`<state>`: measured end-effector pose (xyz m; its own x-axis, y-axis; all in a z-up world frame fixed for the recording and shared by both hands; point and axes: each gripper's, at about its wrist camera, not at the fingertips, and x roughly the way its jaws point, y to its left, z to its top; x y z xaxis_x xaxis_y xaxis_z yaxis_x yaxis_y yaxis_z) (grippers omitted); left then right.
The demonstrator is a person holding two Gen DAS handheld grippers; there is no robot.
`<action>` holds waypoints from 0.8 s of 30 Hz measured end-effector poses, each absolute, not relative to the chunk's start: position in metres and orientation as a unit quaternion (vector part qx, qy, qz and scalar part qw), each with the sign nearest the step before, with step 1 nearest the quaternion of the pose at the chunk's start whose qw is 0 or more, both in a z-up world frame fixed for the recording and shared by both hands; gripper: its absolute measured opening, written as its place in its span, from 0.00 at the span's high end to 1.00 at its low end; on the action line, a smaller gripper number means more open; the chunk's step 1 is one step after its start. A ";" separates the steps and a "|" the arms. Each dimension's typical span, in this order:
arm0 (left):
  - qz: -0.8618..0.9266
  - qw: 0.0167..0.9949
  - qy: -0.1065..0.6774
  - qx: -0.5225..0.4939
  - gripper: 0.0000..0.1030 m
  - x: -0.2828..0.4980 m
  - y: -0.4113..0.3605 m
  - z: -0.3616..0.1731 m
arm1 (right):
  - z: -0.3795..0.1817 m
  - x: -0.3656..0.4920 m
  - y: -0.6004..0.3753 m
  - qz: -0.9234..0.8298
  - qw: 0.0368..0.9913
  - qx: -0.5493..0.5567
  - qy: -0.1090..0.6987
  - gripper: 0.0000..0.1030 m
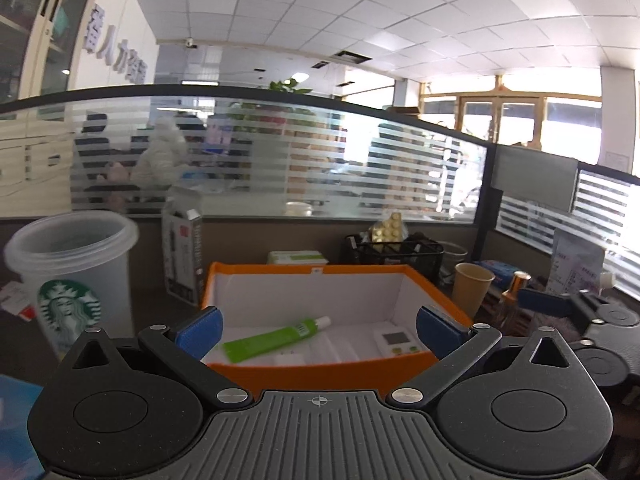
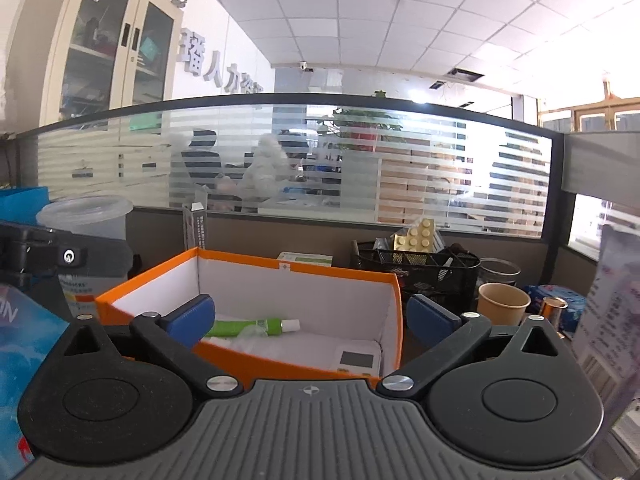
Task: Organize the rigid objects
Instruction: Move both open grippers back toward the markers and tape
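Note:
An orange box [image 1: 320, 372] with white inside walls sits on the desk in front of both grippers, also in the right wrist view [image 2: 248, 364]. Inside lie a green tube [image 1: 276, 338] [image 2: 248, 327] and a small white device with a screen [image 1: 396, 342] [image 2: 356, 360]. My left gripper [image 1: 318, 330] is open and empty, its blue pads spread just before the box's near wall. My right gripper [image 2: 310, 320] is open and empty, spread over the box's near right corner.
A clear Starbucks cup [image 1: 72, 272] stands left. A tall carton [image 1: 184, 256] stands behind the box. A black mesh organiser [image 2: 416, 268] with yellow blister packs, a paper cup [image 2: 502, 308] and a copper-capped bottle [image 1: 516, 296] stand right. A glass partition closes the desk's back.

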<state>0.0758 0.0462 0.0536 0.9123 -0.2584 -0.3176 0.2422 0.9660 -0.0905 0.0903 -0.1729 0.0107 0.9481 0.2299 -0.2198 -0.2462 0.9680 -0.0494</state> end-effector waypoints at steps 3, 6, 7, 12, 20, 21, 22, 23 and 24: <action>-0.110 0.978 0.178 -0.012 0.00 0.069 0.052 0.044 | 0.005 0.080 -0.173 0.122 0.984 -0.062 0.112 0.00; -0.101 0.975 0.198 -0.010 0.00 0.067 0.057 0.029 | -0.005 0.073 -0.174 0.124 0.981 -0.082 0.123 0.00; -0.100 0.973 0.206 -0.010 0.00 0.067 0.059 0.023 | -0.008 0.071 -0.173 0.128 0.979 -0.087 0.130 0.00; -0.099 0.962 0.253 0.008 0.00 0.069 0.061 -0.012 | -0.033 0.063 -0.167 0.165 0.964 -0.098 0.183 0.04; -0.103 0.951 0.290 0.029 0.00 0.070 0.066 -0.043 | -0.073 0.058 -0.146 0.249 0.927 -0.109 0.259 0.45; -0.103 0.951 0.292 0.028 0.00 0.070 0.066 -0.045 | -0.075 0.059 -0.144 0.252 0.926 -0.107 0.261 0.45; -0.105 0.950 0.294 0.029 0.00 0.069 0.065 -0.046 | -0.075 0.060 -0.142 0.256 0.924 -0.104 0.263 0.46; -0.108 0.949 0.295 0.031 0.00 0.070 0.064 -0.047 | -0.077 0.063 -0.142 0.259 0.923 -0.102 0.266 0.50; -0.109 0.948 0.298 0.032 0.00 0.070 0.063 -0.048 | -0.079 0.065 -0.140 0.264 0.921 -0.100 0.269 0.56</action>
